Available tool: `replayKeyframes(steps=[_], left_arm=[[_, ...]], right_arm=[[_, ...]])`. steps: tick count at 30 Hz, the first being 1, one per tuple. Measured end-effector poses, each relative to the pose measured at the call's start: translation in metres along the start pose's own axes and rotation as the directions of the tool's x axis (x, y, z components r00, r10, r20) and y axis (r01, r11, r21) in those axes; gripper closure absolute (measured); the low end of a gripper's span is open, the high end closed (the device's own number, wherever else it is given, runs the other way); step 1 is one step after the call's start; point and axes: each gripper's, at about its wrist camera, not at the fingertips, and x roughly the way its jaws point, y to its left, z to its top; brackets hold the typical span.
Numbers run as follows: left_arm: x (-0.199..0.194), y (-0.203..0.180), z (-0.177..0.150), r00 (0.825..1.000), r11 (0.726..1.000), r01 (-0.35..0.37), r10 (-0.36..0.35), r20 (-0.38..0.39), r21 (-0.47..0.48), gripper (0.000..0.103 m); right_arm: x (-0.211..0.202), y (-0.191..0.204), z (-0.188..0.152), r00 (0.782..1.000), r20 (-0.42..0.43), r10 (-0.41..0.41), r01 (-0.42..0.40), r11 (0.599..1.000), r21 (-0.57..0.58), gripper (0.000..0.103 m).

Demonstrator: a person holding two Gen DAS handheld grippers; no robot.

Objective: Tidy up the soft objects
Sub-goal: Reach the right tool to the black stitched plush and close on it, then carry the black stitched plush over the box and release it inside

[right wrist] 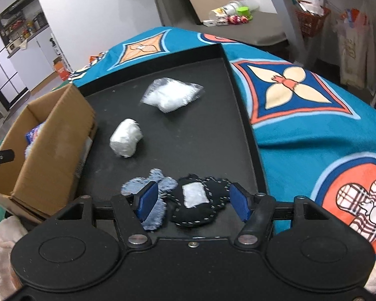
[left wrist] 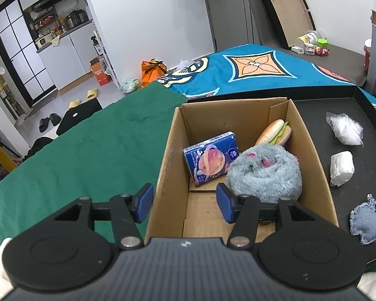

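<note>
A cardboard box (left wrist: pixel 173 138) holds a blue tissue pack (left wrist: pixel 210 160), a grey fluffy plush (left wrist: pixel 265 173) and a soft toy sandwich (left wrist: pixel 273 133). My left gripper (left wrist: pixel 185 202) is open and empty, straddling the box's left wall near its front. On the black tray (right wrist: pixel 188 135) lie a clear bag of white stuffing (right wrist: pixel 171 96), a white wrapped roll (right wrist: pixel 126 140), a light denim soft piece (right wrist: pixel 150 185) and a black stitched soft piece (right wrist: pixel 198 200). My right gripper (right wrist: pixel 194 202) is open low over the black piece, its left pad on the denim piece.
The tray sits on a blue patterned blanket (right wrist: pixel 313 115); a green cloth (left wrist: pixel 82 145) lies left of the box (right wrist: pixel 52 135). The stuffing bag (left wrist: pixel 346 128), roll (left wrist: pixel 342 168) and denim piece (left wrist: pixel 366 220) show right of the box in the left wrist view.
</note>
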Motion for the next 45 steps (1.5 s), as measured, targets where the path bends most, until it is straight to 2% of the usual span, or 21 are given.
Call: replayKeyframes(steps=[10,16,17,19,20,23,31,45], left_arm=[[0.005,-0.008,0.002,1.0,1.0,-0.018,0.018,-0.009,0.019,0.043],[0.008,-0.005,0.004,1.0,1.0,-0.02,0.02,-0.02,-0.011,0.043],[0.008,-0.006,0.004,1.0,1.0,-0.023,0.023,-0.021,-0.01,0.043],[0.008,-0.007,0.004,0.999,1.0,-0.03,0.029,-0.022,-0.004,0.043],[0.009,-0.007,0.004,0.999,0.999,-0.032,0.032,-0.023,-0.003,0.043],[0.009,-0.009,0.004,0.999,0.999,-0.034,0.034,-0.024,0.001,0.043],[0.005,-0.01,0.004,0.999,0.999,-0.033,0.033,-0.02,0.006,0.043],[-0.001,-0.003,0.003,1.0,1.0,-0.022,0.022,-0.007,-0.004,0.043]], right_arm=[[0.015,-0.01,-0.01,0.998,-0.056,-0.01,0.011,1.0,0.017,0.047],[0.019,-0.003,-0.012,0.997,-0.074,-0.026,0.023,0.999,-0.031,0.048],[0.02,-0.002,-0.012,0.997,-0.072,-0.031,0.029,0.999,-0.041,0.051],[0.021,0.001,-0.012,0.996,-0.065,-0.057,0.052,0.996,-0.075,0.063],[0.021,0.003,-0.011,0.996,-0.061,-0.066,0.06,0.994,-0.094,0.077],[0.022,0.004,-0.01,0.996,-0.063,-0.062,0.054,0.991,-0.125,0.082],[0.015,0.003,-0.005,0.998,-0.055,-0.039,0.033,0.993,-0.112,0.085],[-0.005,0.021,0.019,1.0,0.017,-0.001,0.003,0.994,-0.114,0.085]])
